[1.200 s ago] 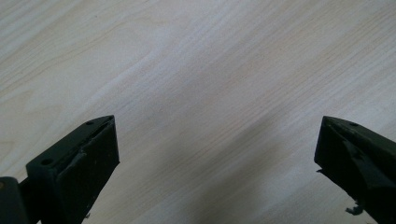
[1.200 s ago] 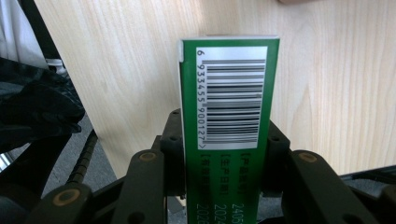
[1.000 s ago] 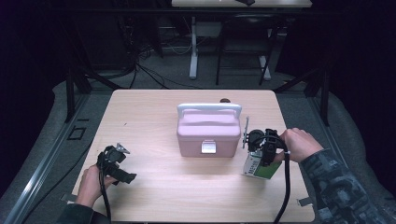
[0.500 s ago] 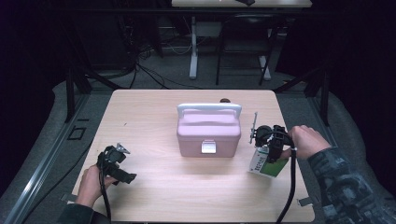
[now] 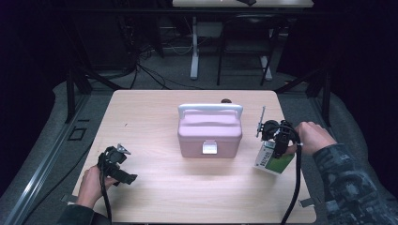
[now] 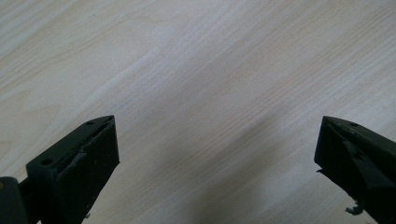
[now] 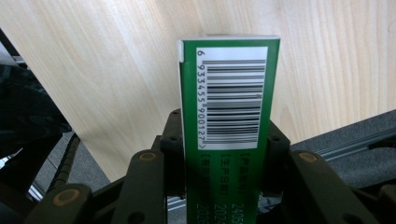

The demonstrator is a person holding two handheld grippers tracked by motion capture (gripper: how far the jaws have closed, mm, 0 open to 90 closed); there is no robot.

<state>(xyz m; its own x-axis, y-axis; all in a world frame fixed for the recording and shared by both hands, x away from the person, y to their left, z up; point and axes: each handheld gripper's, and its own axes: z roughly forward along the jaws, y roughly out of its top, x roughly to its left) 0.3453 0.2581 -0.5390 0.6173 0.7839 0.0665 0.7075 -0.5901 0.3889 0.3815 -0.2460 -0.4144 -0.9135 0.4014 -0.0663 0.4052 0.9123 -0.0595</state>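
High view: pink case [image 5: 210,133] mid-table between tools; right tool [image 5: 277,140] grips green box [image 5: 273,160]; left tool [image 5: 123,174] wide.

Room dark. Grey floor [image 5: 155,82] with black cables [image 5: 141,70]. Light wood surface [image 5: 150,122]; second desk's legs [image 5: 194,51] behind.

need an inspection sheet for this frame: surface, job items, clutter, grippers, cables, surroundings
Surface: light wood table, bare apart from the items below.
Job's things: pink case with white handle and front latch, lid shut, mid-table; green carton with barcode, tilted, right of the case.
Clutter: small dark object behind the case, too small to identify.
Grippers: left gripper open over bare wood near the front left edge; right gripper shut on the green carton.
Cables: one black cable trails from each gripper toward the person; right one hangs off the front edge.
Surroundings: dark room, grey floor, floor cables and table legs behind.
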